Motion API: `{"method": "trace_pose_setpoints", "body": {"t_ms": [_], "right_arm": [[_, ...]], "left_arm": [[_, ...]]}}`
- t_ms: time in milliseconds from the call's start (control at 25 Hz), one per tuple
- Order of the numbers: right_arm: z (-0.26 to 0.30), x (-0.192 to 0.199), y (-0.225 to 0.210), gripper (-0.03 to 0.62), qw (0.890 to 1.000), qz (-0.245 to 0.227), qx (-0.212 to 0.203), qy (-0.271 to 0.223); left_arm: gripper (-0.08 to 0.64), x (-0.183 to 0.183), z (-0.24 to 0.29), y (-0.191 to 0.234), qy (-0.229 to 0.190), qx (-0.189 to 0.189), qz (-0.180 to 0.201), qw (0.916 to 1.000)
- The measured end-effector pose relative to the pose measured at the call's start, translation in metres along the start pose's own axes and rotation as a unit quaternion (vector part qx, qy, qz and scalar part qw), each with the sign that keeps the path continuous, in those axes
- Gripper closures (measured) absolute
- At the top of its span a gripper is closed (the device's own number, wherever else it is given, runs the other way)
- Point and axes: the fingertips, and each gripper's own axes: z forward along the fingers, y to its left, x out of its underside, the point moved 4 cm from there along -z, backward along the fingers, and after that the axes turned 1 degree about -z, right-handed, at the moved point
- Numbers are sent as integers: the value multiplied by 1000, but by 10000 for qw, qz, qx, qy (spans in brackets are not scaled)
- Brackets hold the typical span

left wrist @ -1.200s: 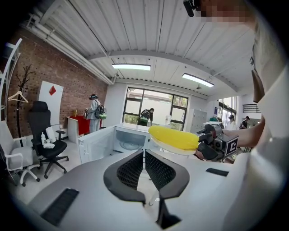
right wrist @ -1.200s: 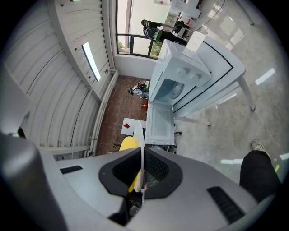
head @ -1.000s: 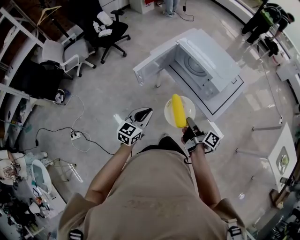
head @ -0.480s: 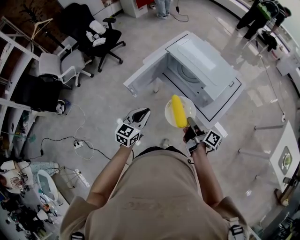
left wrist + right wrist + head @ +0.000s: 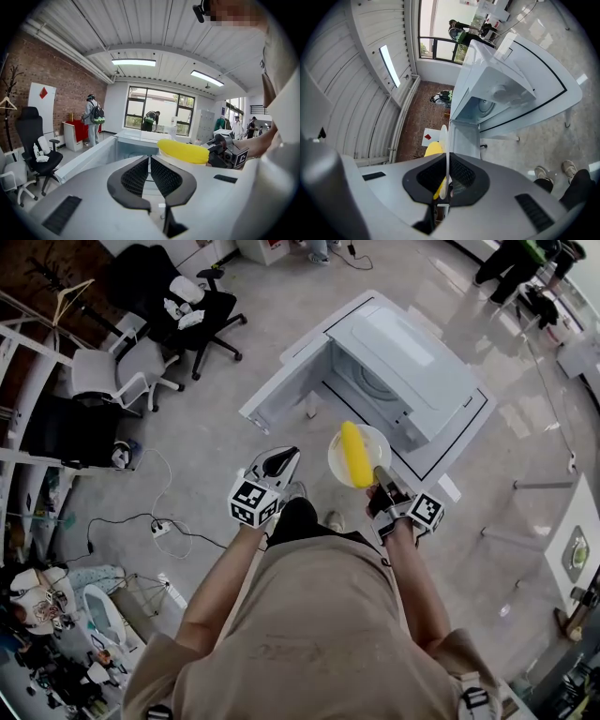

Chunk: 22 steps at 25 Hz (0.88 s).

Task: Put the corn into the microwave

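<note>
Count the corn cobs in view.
1. The corn lies on the white plate that the right gripper clamps by its rim, in front of the open microwave. No other shows.

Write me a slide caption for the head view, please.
Right gripper holds a plate bearing corn before the open microwave.

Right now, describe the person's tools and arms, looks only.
The left tool and right tool match: pale grey bodies with black jaws ribbed on the inside. Each carries a white cube printed with black square markers. No cables show. The person wears a beige short-sleeved shirt, and the forearms are bare.
</note>
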Motion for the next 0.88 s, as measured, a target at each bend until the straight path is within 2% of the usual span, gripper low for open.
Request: {"method": "trace_pose_setpoints", "body": {"t_ms": [400, 600, 880], "right_arm": [[40, -10, -8, 575, 9975, 270, 109, -641], [71, -20, -22, 575, 9927, 452, 179, -1107], [108, -26, -56, 575, 9822, 495, 354, -1776]], "left_arm": [[554, -35, 63, 50, 91, 756, 271, 9967], [554, -48, 101, 72, 200, 1222, 339, 9917], [554, -55, 145, 92, 309, 1880, 580, 9800]]}}
